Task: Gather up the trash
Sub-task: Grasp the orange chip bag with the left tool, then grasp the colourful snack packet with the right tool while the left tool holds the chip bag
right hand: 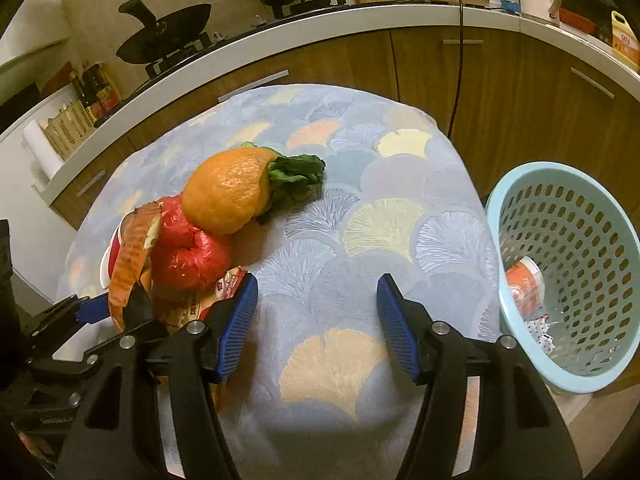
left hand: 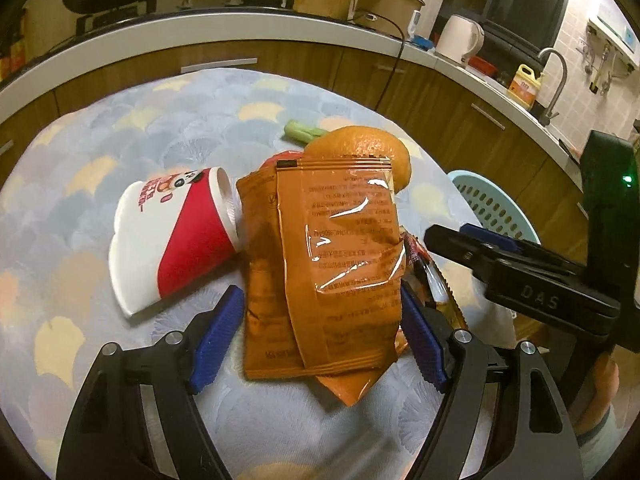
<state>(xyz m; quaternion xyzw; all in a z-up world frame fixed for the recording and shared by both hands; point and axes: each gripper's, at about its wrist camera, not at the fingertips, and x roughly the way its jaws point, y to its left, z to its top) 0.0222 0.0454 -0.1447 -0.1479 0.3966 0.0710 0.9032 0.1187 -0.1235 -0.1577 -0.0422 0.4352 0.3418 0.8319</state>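
Blue ribbed pads of the left hand-held gripper stand spread around a glossy, crinkled orange snack packet at frame centre; the right hand-held gripper gapes empty over the desk. Beyond lie a paper cup, red wrapper, dimpled orange peel. At right, the perforated basket holds little, so most seems left.

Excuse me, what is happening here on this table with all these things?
A person is clearing trash from a table with two hand-held grippers. The left hand-held gripper is open around an orange snack bag, beside a tipped red and white paper cup. The right hand-held gripper is open and empty over the tablecloth. An orange peel and greens remain. The blue basket already holds some trash.
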